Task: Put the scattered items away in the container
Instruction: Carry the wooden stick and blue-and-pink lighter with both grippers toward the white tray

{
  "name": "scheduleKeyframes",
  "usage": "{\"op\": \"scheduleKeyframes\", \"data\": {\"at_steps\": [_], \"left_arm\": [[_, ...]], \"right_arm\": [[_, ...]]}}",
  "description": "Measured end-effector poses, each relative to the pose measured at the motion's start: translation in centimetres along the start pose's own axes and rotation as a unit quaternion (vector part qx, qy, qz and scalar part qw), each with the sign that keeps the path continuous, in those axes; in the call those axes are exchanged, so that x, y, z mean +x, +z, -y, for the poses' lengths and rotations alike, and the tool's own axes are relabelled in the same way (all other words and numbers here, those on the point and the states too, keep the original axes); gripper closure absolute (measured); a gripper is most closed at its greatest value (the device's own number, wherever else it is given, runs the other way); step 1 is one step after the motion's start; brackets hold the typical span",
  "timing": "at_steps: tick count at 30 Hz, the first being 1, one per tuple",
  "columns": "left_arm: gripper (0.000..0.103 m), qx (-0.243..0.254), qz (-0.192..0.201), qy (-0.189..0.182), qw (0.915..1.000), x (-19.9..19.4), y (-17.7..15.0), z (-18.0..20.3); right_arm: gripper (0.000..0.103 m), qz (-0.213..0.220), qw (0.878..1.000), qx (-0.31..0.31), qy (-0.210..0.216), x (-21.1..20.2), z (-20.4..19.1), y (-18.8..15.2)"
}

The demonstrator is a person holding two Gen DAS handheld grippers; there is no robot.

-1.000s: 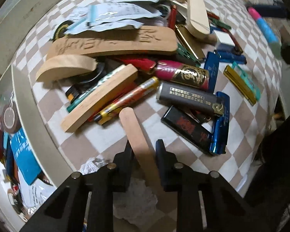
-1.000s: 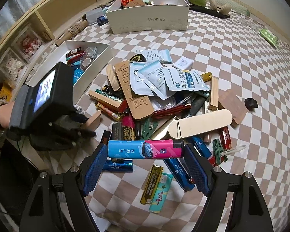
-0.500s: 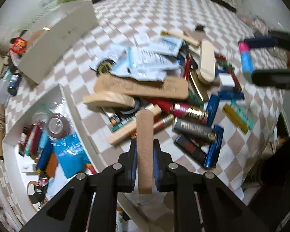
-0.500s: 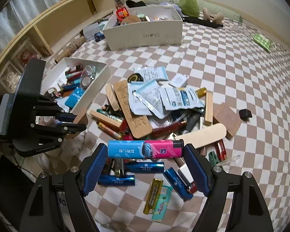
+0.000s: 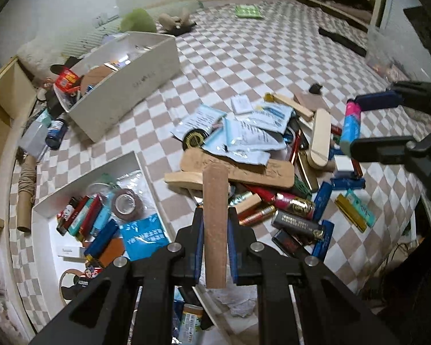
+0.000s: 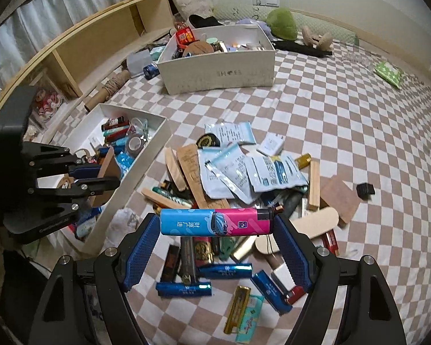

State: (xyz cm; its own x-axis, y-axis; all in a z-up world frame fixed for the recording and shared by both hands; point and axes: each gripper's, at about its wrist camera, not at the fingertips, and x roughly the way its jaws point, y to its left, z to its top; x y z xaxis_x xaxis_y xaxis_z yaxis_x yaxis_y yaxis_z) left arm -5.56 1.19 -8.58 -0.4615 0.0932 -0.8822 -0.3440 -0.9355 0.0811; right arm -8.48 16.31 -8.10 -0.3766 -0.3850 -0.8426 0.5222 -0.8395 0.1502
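Left wrist view shows the left gripper (image 5: 215, 247) clamped on a flat wooden stick (image 5: 215, 224), which hangs just beside the near corner of the shallow white tray (image 5: 142, 166). Right of the tray lies the pile of scattered items (image 6: 244, 178) on the checkered bed (image 6: 344, 109). Above the pile, the right gripper (image 6: 215, 240) is clamped on a blue-pink lighter (image 6: 215, 221), held by its two ends.

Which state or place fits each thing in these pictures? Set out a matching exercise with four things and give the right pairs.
Things:
1. wooden stick
2. blue-and-pink lighter
3. tape roll
4. black cap

States or places:
A. lying alone on the checked cloth
B. inside the shallow white tray
C. clamped endwise in the right claw
D. clamped in the left claw

Pairs: 1-D, 2-C, 3-B, 4-A
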Motion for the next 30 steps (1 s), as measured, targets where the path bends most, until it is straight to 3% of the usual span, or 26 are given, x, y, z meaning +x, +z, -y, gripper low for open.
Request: {"op": "scheduleKeyframes", "data": {"at_steps": [13, 30], "left_arm": [[0.088, -0.059, 0.058, 0.045, 0.9956, -3.5, -1.3, -5.5], [0.088, -0.119, 0.075, 0.079, 0.987, -5.1, -4.8, -11.8]], "right_arm": [[0.022, 0.024, 0.999, -0.021, 0.021, 0.6, -4.8, 3.2], [0.022, 0.022, 0.998, -0.044, 0.045, 3.0, -10.8, 5.9]]}}
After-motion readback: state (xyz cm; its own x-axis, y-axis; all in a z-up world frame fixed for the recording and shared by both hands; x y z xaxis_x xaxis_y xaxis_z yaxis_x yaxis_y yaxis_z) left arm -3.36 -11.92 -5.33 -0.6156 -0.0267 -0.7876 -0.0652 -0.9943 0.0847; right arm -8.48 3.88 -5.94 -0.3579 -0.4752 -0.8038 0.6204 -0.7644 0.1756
